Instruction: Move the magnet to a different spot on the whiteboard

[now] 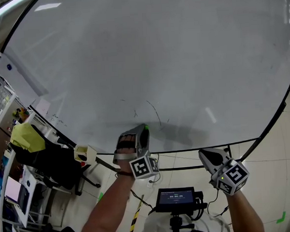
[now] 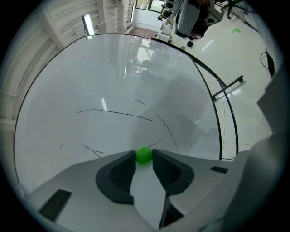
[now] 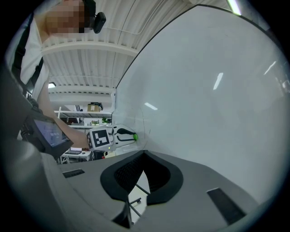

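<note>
Whiteboard upright. Left gripper pinches the green magnet at the jaw tips, low on the board by the pen marks. Right gripper pressed together, empty. Shallow grip: squeeze firmly, pull straight off.

I can read no word, brand or number anywhere. The small screen near me shows a line of figures too blurred to make out. The pen strokes on the whiteboard form no letters.
</note>
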`<state>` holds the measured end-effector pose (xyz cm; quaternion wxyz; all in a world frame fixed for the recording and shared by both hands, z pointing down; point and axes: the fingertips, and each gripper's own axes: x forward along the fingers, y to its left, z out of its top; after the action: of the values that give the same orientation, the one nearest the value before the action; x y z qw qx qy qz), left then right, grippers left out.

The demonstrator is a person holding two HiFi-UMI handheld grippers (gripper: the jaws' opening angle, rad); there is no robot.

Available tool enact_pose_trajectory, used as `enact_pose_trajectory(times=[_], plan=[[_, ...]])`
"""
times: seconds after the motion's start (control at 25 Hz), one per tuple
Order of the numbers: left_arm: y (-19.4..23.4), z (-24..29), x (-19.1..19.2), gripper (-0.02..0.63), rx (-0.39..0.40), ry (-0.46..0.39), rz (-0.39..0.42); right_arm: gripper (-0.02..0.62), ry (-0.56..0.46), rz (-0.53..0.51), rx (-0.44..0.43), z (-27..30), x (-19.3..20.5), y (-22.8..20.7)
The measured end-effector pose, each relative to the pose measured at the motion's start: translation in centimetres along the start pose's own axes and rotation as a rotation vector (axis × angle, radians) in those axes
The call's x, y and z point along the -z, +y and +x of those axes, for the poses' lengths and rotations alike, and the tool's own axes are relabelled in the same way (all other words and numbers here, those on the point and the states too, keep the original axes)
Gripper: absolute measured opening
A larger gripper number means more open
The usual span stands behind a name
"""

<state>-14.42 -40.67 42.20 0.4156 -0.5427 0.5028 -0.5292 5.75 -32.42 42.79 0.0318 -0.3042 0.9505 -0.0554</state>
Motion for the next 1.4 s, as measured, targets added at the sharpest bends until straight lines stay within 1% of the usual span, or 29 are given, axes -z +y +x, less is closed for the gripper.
enact_pose_trajectory(times=[0.12, 0.24, 0.44, 0.56, 0.72, 0.84, 1.0, 1.2, 1.28, 1.4], plan=[[0.1, -0.7, 0.1, 0.123, 0.008, -0.01, -0.041, 0.028, 0.0, 0.005, 0.003, 0.2, 0.0, 0.1], [0.1, -1.5, 0.6, 0.123, 0.03, -0.016, -0.1, 0.028, 0.007, 0.005, -0.004, 0.7, 0.1, 0.6], [-0.2, -3.2, 1.9, 0.123, 0.099, -0.05, -0.269, 0.028, 0.016, -0.004, -0.001, 1.4, 0.2, 1.9], [0.3, -5.2, 2.2, 0.124, 0.13, -0.08, -0.369, 0.028, 0.027, -0.009, -0.001, 1.4, 0.5, 3.8], [0.2, -7.8, 2.7, 0.124, 0.166, -0.131, -0.457, 0.028, 0.041, -0.011, 0.004, 1.5, 0.7, 6.3], [-0.2, -9.5, 3.8, 0.124, 0.201, -0.15, -0.535, 0.028, 0.043, -0.014, 0.012, 1.5, 0.4, 8.1], [-1.4, -12.3, 5.9, 0.124, 0.25, -0.169, -0.594, 0.028, 0.041, -0.021, 0.01, 1.9, -0.1, 11.1], [-3.5, -17.2, 7.0, 0.124, 0.329, -0.248, -0.65, 0.028, 0.047, -0.029, 0.014, 1.8, -0.3, 15.4], [-3.8, -18.9, 7.2, 0.124, 0.345, -0.27, -0.694, 0.028, 0.051, -0.031, 0.013, 1.7, -0.4, 17.0], [-4.1, -21.2, 7.8, 0.124, 0.367, -0.303, -0.78, 0.028, 0.059, -0.038, 0.014, 1.6, -0.3, 19.2]])
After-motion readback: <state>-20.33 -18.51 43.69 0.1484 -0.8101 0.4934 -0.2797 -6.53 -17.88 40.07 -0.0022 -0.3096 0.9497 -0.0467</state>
